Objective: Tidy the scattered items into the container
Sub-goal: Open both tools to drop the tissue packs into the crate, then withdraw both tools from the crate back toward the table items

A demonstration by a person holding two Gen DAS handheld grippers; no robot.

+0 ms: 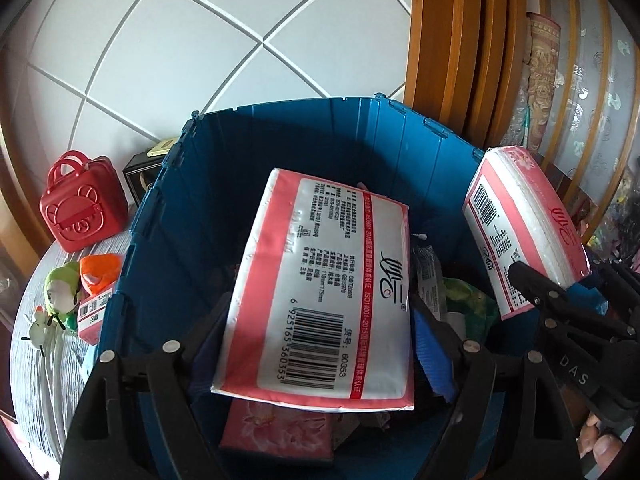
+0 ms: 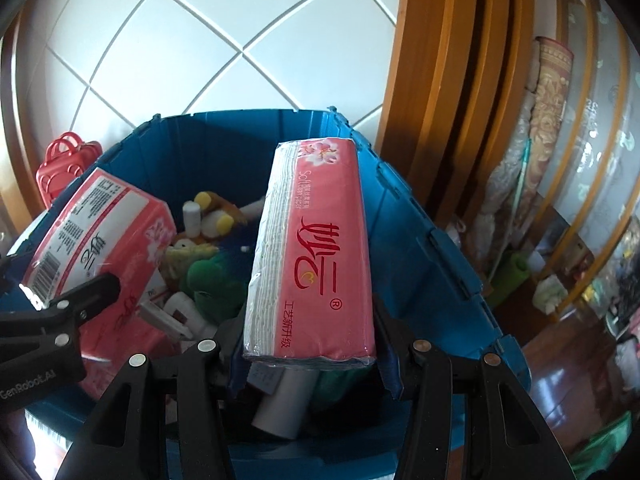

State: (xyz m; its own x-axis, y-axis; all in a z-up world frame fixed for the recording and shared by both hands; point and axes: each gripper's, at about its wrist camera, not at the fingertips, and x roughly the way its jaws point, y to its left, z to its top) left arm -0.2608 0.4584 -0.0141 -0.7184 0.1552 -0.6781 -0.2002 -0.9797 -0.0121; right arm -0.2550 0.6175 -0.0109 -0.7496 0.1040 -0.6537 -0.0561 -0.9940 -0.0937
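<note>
A blue folding bin (image 1: 280, 110) (image 2: 240, 114) stands right below both grippers. My left gripper (image 1: 316, 340) is shut on a pink-and-white tissue pack (image 1: 320, 288), barcode side up, tilted over the bin's middle. In the right wrist view this pack (image 2: 100, 240) hangs at the left with a left finger (image 2: 92, 286) on it. My right gripper (image 2: 310, 320) is shut on a second tissue pack (image 2: 316, 240), gripped by its narrow sides, over the bin's right half; that pack (image 1: 524, 232) also shows at the right of the left wrist view. Plush toys (image 2: 212, 276) and small bottles (image 2: 192, 216) lie in the bin.
Left of the bin, on a grey striped cloth (image 1: 48, 360), stand a red pig-face case (image 1: 80, 208), a green plush toy (image 1: 60, 288), an orange item (image 1: 100, 272) and a small pink box (image 1: 94, 312). Wooden door frames (image 2: 440, 120) rise at the right. White tiles (image 1: 180, 40) lie behind.
</note>
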